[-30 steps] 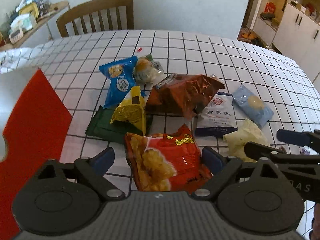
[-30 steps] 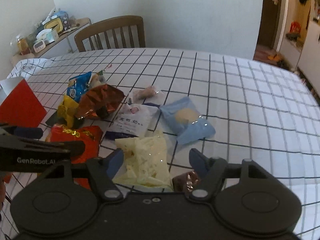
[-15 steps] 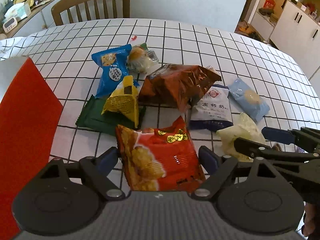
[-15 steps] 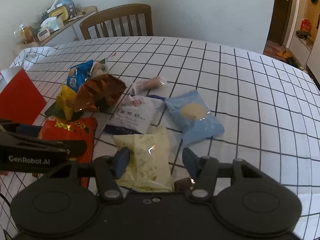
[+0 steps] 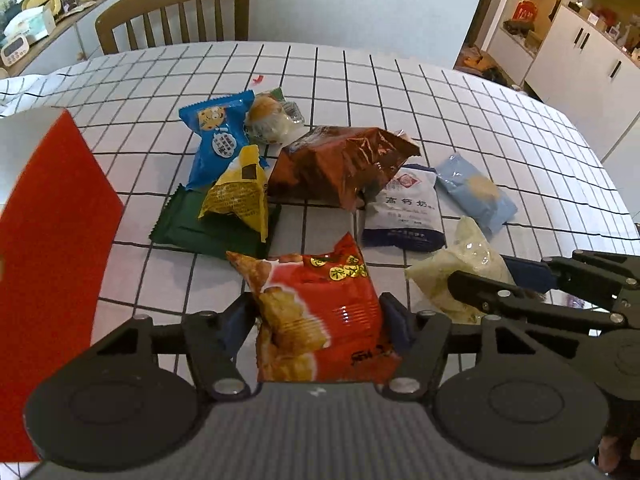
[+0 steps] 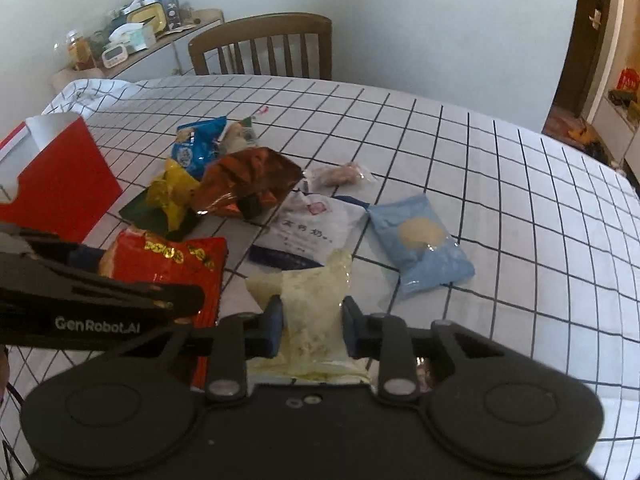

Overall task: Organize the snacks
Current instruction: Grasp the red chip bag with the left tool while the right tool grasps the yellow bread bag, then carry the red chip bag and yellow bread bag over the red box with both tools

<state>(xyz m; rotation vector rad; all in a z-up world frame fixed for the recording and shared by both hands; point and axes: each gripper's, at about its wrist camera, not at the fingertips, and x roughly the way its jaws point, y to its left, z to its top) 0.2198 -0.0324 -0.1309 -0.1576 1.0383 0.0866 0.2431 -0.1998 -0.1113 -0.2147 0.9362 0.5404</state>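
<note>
The left gripper [image 5: 318, 322] has its fingers clenched on the red snack bag [image 5: 320, 312], pads pressing both sides of the bag's near half. The right gripper [image 6: 312, 326] is likewise clamped on the pale yellow snack packet [image 6: 310, 300]. Just beyond those fingers lie the white milk-candy bag [image 6: 308, 228] and light blue packet [image 6: 420, 244]; left of them stands the red box [image 6: 60, 184]

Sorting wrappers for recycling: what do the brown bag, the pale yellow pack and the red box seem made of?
Brown bag: probably metallised foil film, with sharp creases and bright glints. Pale yellow pack: looks like thin clear plastic, since the contents show through and it gleams. Red box: likely matte card, flat-sided with a white inner face.
</note>
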